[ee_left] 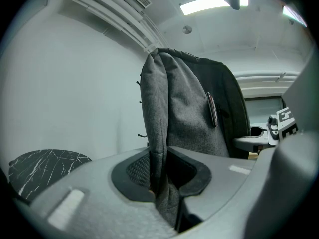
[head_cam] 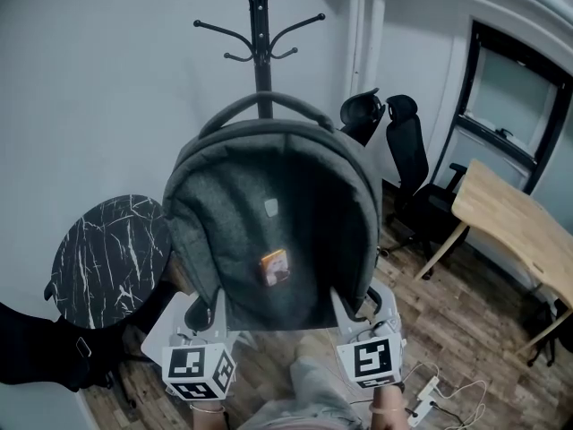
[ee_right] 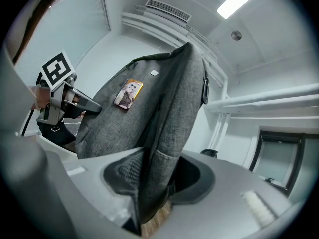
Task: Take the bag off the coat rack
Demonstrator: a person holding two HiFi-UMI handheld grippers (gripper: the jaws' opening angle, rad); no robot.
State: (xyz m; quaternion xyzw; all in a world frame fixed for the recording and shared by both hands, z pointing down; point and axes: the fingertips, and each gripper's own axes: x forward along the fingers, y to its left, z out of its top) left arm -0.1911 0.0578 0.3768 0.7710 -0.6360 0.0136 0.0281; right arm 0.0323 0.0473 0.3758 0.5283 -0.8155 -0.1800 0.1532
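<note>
A grey fabric backpack (head_cam: 273, 231) fills the middle of the head view, held up in front of the black coat rack (head_cam: 260, 34), whose pole and hooks rise behind its top handle. Whether the handle still touches a hook I cannot tell. My left gripper (head_cam: 204, 316) pinches the bag's lower left edge and my right gripper (head_cam: 356, 313) its lower right edge. In the left gripper view the grey cloth (ee_left: 160, 183) is clamped between the pads. The right gripper view likewise has the bag's edge (ee_right: 154, 188) squeezed in its jaws, with a small orange tag (ee_right: 128, 92) on the bag's front.
A round black marble-look table (head_cam: 107, 258) stands at the left by the wall. Black office chairs (head_cam: 407, 164) and a wooden desk (head_cam: 510, 222) are at the right. A power strip with cables (head_cam: 425, 392) lies on the wood floor.
</note>
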